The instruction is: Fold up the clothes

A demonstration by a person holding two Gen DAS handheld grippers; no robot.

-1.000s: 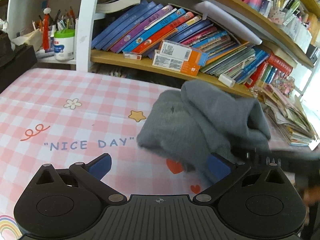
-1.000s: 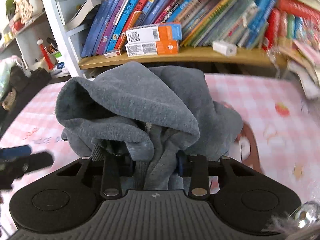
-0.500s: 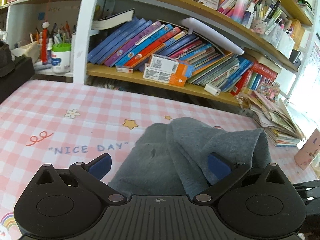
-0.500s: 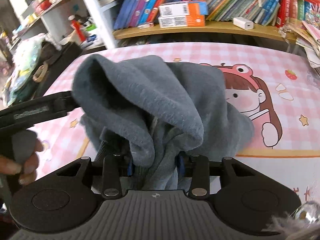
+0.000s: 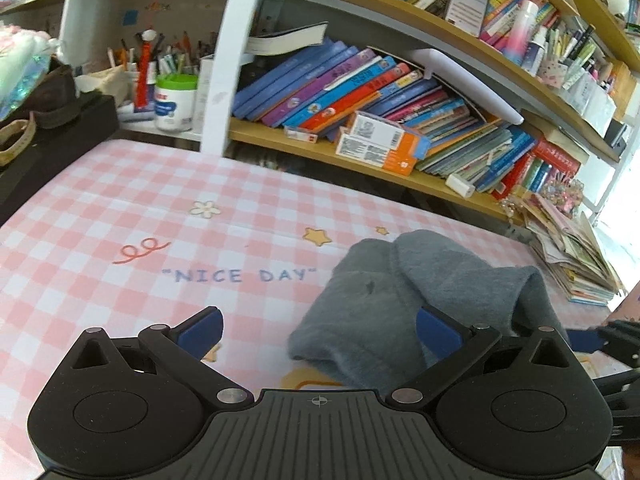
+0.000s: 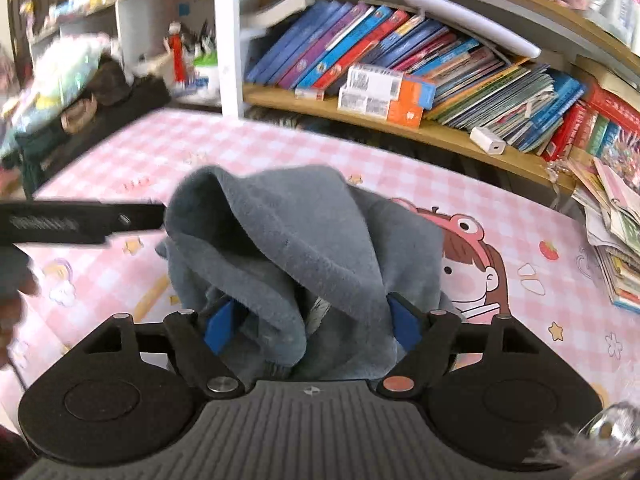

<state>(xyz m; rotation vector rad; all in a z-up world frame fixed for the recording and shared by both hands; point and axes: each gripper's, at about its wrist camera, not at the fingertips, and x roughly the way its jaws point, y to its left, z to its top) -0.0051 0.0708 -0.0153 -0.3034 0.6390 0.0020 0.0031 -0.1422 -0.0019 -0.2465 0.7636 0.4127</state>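
The grey garment [image 6: 304, 248] is laid bunched on the tablecloth [image 5: 120, 216]. Both grippers are spread wide: the right [image 6: 312, 322] around its folds without pinching, the left [image 5: 318, 330] beside it, empty.

A tabletop [image 5: 120, 208] is wearing a pink-and-white checked cloth printed with "NICE DAY" and a cartoon girl [image 6: 476, 268]. A folded grey garment [image 5: 384, 300] is lying on it, and a stack of magazines [image 5: 576, 256] is sitting at its far right edge.

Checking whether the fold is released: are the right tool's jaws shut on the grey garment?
No. The right tool stands open, its blue fingers spread either side of the bunched grey garment.
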